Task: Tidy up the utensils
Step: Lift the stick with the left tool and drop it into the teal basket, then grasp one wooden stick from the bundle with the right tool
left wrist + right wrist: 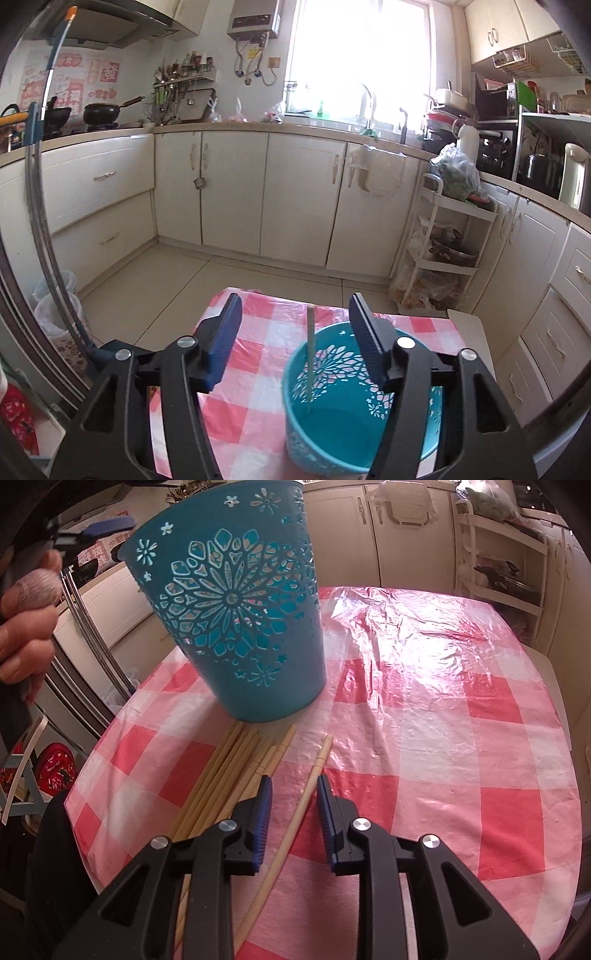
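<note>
1. The desk (424,701), under a pink checked cover, carries everything.
2. The teal basket (240,609) stands upright and holds one chopstick (310,354); that part looks done.
3. The left claw (293,332) hangs open and empty above it.
4. The right claw (292,794) stands open astride a single chopstick (295,816), not gripping.
5. A bundle of chopsticks (221,771) still lies beside the basket.
</note>
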### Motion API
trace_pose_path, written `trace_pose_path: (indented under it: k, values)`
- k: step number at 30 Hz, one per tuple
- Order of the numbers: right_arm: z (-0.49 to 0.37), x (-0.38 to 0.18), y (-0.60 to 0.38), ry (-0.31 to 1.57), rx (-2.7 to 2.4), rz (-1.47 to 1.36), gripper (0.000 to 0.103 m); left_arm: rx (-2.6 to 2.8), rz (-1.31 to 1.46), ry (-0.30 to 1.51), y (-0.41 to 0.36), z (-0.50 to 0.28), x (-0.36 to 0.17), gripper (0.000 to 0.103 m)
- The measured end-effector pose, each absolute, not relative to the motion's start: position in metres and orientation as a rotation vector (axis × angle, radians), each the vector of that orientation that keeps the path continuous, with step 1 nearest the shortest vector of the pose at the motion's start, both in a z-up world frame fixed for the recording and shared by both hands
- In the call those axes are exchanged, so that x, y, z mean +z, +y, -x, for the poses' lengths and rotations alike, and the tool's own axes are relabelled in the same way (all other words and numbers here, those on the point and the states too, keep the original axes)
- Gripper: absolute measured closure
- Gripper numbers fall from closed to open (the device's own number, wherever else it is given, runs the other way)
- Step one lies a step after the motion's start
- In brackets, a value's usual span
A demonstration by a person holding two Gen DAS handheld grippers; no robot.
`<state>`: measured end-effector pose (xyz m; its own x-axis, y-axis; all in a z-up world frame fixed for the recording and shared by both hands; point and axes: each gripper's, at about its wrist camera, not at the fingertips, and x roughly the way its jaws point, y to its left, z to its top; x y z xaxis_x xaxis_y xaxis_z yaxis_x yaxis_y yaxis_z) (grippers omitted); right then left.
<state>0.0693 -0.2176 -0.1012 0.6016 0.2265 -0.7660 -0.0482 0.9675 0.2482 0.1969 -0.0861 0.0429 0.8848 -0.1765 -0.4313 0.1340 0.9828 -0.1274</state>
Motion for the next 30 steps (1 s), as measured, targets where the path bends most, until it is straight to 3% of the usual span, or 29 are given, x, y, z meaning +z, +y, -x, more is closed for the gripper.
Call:
trace_pose_path:
  k: [6, 12, 17, 26, 30]
  values:
    - [-0.066, -0.1, -0.218, 0.917, 0.151, -0.199, 0.078, -0.097, 0.124, 0.432, -0.031, -0.158, 0.043, 0.024]
    - [-0.064, -0.1, -0.214, 0.915, 0.128, -0.168, 0.078, -0.045, 0.136, 0.497, 0.007, -0.136, 0.022, 0.021]
    - [-0.06, -0.098, -0.203, 0.928, 0.093, -0.048, 0.089, -0.03, 0.082, 0.558, 0.019, -0.123, -0.001, 0.019]
    - [-0.058, -0.097, -0.201, 0.947, 0.032, -0.009, 0.09, -0.056, -0.045, 0.568, 0.009, -0.099, -0.012, 0.012]
    - [-0.055, -0.096, -0.208, 0.956, 0.052, -0.093, 0.097, -0.074, -0.067, 0.576, 0.003, -0.093, -0.014, 0.011]
